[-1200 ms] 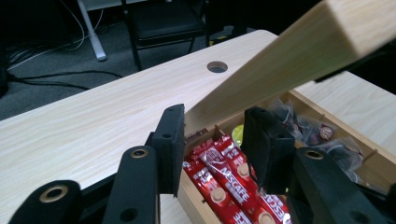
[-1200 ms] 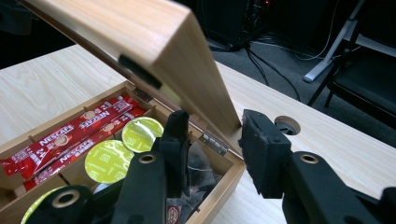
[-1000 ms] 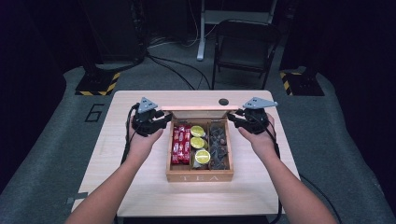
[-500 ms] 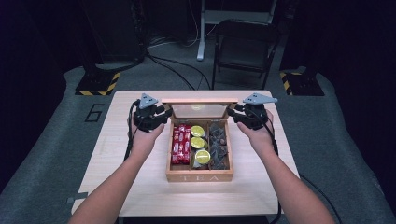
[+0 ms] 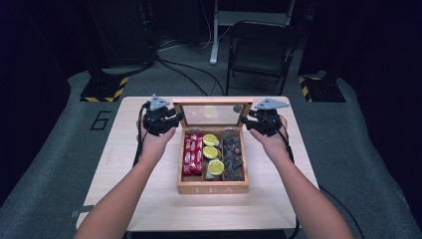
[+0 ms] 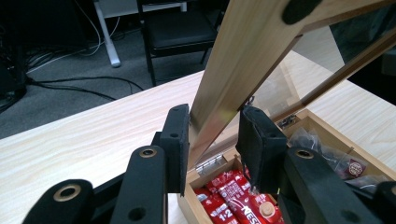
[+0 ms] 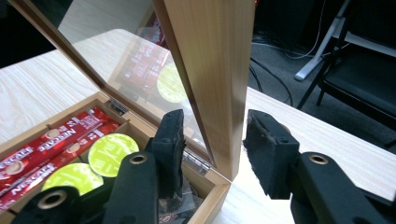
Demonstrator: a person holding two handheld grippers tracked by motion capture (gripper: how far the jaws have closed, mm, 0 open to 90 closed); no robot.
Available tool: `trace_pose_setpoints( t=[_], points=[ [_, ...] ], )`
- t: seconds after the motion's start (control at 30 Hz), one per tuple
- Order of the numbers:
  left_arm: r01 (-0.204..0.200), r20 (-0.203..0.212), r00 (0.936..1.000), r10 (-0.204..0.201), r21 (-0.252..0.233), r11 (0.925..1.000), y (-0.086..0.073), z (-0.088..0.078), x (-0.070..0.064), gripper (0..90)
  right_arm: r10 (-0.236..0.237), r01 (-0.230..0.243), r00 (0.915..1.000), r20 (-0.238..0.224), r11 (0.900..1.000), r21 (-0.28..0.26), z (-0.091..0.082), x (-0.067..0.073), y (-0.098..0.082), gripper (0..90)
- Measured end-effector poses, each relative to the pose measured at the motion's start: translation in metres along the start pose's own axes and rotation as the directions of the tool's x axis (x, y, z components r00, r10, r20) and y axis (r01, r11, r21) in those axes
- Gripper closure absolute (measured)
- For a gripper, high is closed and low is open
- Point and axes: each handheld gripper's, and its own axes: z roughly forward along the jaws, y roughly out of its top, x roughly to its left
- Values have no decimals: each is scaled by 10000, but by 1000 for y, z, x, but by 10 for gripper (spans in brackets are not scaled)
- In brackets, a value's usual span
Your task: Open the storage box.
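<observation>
A wooden tea box (image 5: 213,189) stands mid-table with its glass lid (image 5: 209,102) raised at the back. It holds red sachets (image 5: 191,152), yellow-green round pods (image 5: 211,152) and dark packets (image 5: 233,154). My left gripper (image 5: 174,118) is at the lid's left side edge. In the left gripper view the lid frame (image 6: 243,51) fills the space between the jaws of the left gripper (image 6: 212,121), both pads against it. My right gripper (image 5: 247,122) straddles the right side edge. There the lid frame (image 7: 210,56) stands between the jaws of the right gripper (image 7: 215,126), with a gap at the outer pad (image 7: 266,149).
The light wooden table (image 5: 149,199) has bare room to the left, right and front of the box. A small dark round thing (image 5: 238,107) shows through the glass behind the box. A folding chair (image 5: 259,50) and cables are on the floor beyond.
The lid's top edge stands higher in the high view than a second ago. Both grippers have stayed at its two side edges, shifting slightly with it.
</observation>
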Motion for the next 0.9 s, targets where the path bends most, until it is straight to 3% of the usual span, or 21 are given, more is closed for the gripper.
trace_pose_setpoints(
  t=[0.47,0.9],
  points=[
    [219,-55,9997,-220,-127,9997,7,10,7,645,281,-275,9994,-197,9991,323,26,-11,-11,527],
    [341,-271,9990,-344,-89,9994,12,17,9,647,97,-91,9997,-230,9996,261,48,-18,-17,510]
  ],
)
